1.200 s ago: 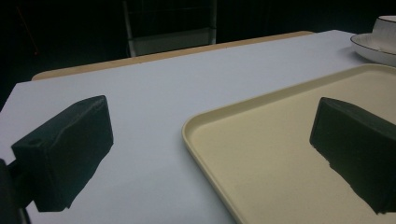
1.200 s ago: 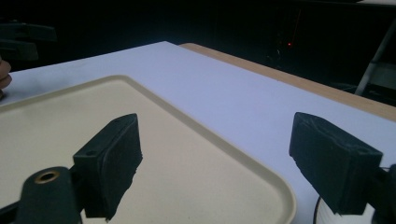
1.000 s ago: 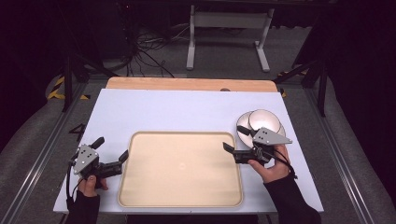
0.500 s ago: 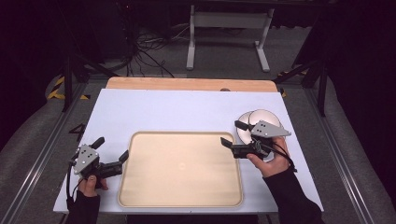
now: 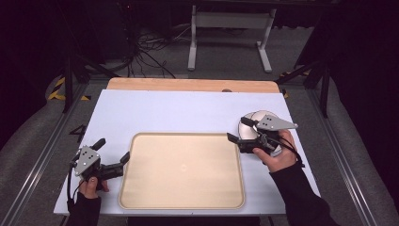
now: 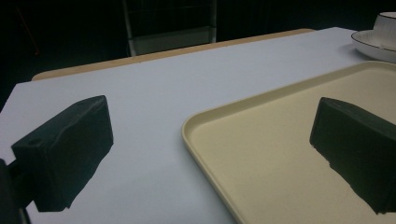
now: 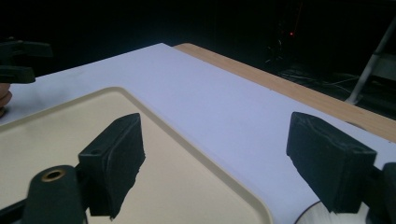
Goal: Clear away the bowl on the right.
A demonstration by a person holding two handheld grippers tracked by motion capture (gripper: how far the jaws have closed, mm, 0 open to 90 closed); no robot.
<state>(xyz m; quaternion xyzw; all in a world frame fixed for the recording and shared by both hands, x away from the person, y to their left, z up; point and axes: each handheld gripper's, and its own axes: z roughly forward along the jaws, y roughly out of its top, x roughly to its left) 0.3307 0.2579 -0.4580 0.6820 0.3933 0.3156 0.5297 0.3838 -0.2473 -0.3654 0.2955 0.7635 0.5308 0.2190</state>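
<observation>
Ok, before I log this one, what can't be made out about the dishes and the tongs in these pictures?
- Stack of white dishes, high view: the right tongs and the hand cover most of it, so the count of pieces is unclear.
- Same dishes, left gripper view: cut off by the right edge.
- Right gripper view: a pale sliver at the bottom edge, too cropped to identify.
- Left tongs: open over the white table beside the beige plastic tray.

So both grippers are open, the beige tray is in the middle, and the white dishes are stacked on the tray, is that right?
Not quite. The white dishes are not on the beige tray; the high view shows them on the white tabletop beside the tray's right edge, under the right gripper. Both that one and the left gripper do have their jaws open.
</observation>
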